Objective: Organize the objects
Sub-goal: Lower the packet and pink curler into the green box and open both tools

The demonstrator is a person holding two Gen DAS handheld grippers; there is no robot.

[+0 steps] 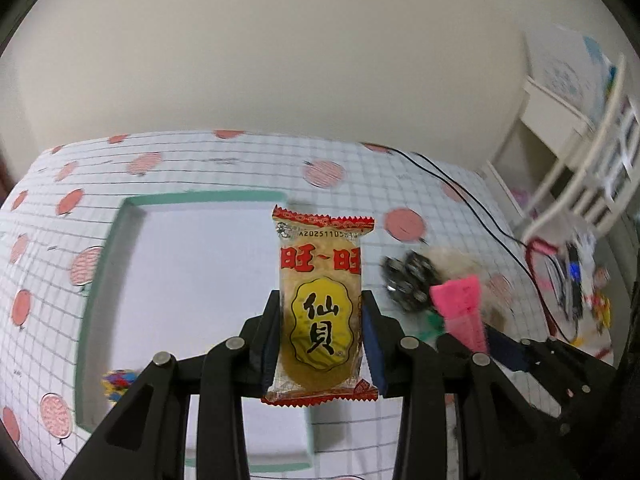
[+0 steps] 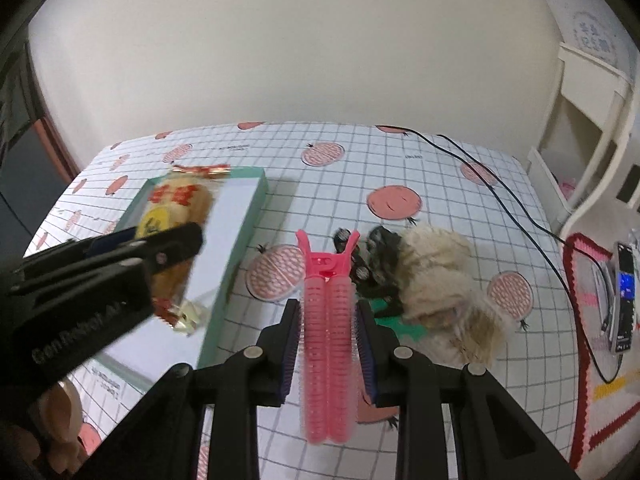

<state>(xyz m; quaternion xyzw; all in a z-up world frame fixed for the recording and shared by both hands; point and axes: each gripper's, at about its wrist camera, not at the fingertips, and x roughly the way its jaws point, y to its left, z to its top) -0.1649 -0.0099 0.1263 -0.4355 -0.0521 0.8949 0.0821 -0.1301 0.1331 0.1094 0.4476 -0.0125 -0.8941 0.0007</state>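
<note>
My left gripper is shut on a rice cracker packet, yellow and red with Chinese print, held upright above the right edge of a teal-rimmed white tray. My right gripper is shut on a pink hair roller clip, held above the checked tablecloth to the right of the tray. The left gripper with the packet shows in the right wrist view, over the tray. The pink clip shows at the right of the left wrist view.
A fluffy beige item and a black hair clip lie on the cloth right of the pink clip. A green scrap lies under them. A black cable runs across the far right. A small colourful item lies in the tray.
</note>
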